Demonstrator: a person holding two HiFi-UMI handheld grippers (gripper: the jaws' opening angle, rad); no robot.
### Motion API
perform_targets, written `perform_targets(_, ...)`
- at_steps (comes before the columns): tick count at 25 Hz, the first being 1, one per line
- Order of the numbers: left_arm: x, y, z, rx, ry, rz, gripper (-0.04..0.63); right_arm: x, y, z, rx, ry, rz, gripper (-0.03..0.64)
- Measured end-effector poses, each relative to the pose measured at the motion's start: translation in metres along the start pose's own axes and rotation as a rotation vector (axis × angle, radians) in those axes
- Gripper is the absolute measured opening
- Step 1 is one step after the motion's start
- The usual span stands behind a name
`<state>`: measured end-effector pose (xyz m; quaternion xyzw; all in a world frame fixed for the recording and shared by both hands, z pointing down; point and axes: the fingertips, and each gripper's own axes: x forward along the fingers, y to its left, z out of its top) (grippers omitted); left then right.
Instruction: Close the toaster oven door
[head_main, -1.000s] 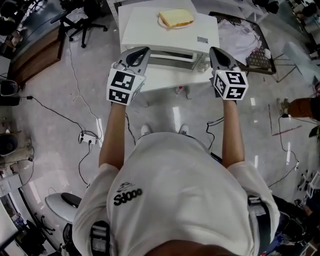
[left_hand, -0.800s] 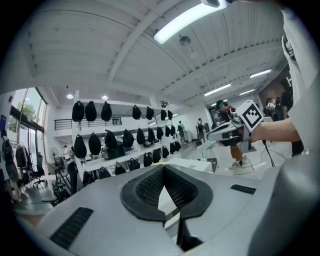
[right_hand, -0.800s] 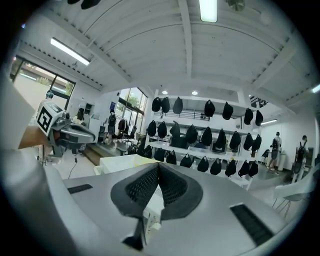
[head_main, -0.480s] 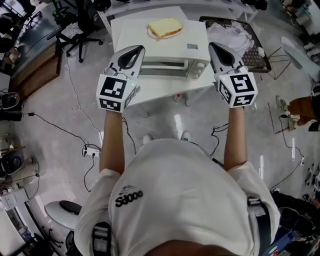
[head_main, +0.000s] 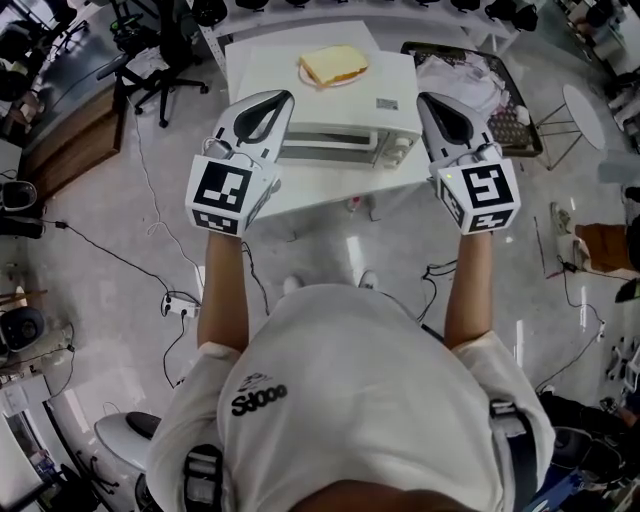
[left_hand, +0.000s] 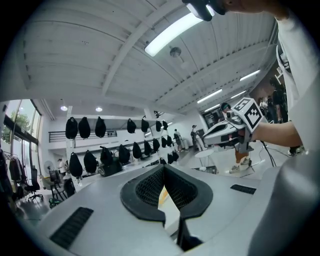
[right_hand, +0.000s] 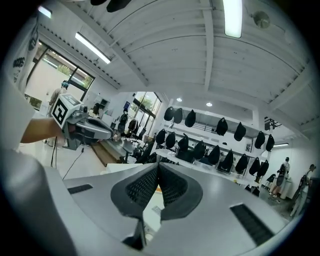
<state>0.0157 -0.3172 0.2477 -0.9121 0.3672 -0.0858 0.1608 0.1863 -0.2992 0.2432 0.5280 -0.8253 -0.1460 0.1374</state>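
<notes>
A white toaster oven (head_main: 335, 98) stands on a small white table (head_main: 320, 182), with a sandwich on a plate (head_main: 333, 65) on its top. Its front faces me, and the door looks upright against the body, not hanging down. My left gripper (head_main: 283, 98) hovers at the oven's left front corner and my right gripper (head_main: 425, 99) at its right front corner. Both are in the air, shut and holding nothing. In the left gripper view the jaws (left_hand: 162, 168) meet at the tip; the same holds in the right gripper view (right_hand: 158, 165). Each view shows the other gripper off to one side.
An office chair (head_main: 160, 45) and a wooden desk (head_main: 70, 125) stand at the left. A dark wire rack with cloth (head_main: 480, 80) stands right of the table, and a small round table (head_main: 585, 105) further right. Cables and a power strip (head_main: 175, 300) lie on the floor.
Both grippers have risen toward the camera and moved slightly apart, staying shut. The oven sits a little higher in the head view.
</notes>
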Motion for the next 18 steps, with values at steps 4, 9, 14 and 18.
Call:
perform_targets(4, -0.001, 0.0, -0.002, -0.019, -0.001, -0.008, 0.017, 0.002, -0.002, -0.006, 0.006, 0.013, -0.006, 0.009)
perform_targets(9, 0.001, 0.0, -0.005, -0.035, -0.002, -0.02, 0.017, 0.005, -0.004, -0.008, 0.002, 0.017, -0.011, 0.009)
perform_targets(14, 0.003, -0.001, -0.009, -0.029, 0.007, -0.027, 0.018, 0.007, -0.002, -0.012, 0.004, 0.026, -0.006, 0.009)
perform_targets(18, 0.003, 0.001, -0.012, -0.026, 0.013, -0.027, 0.018, 0.008, -0.003, -0.013, 0.009, 0.029, -0.007, 0.009)
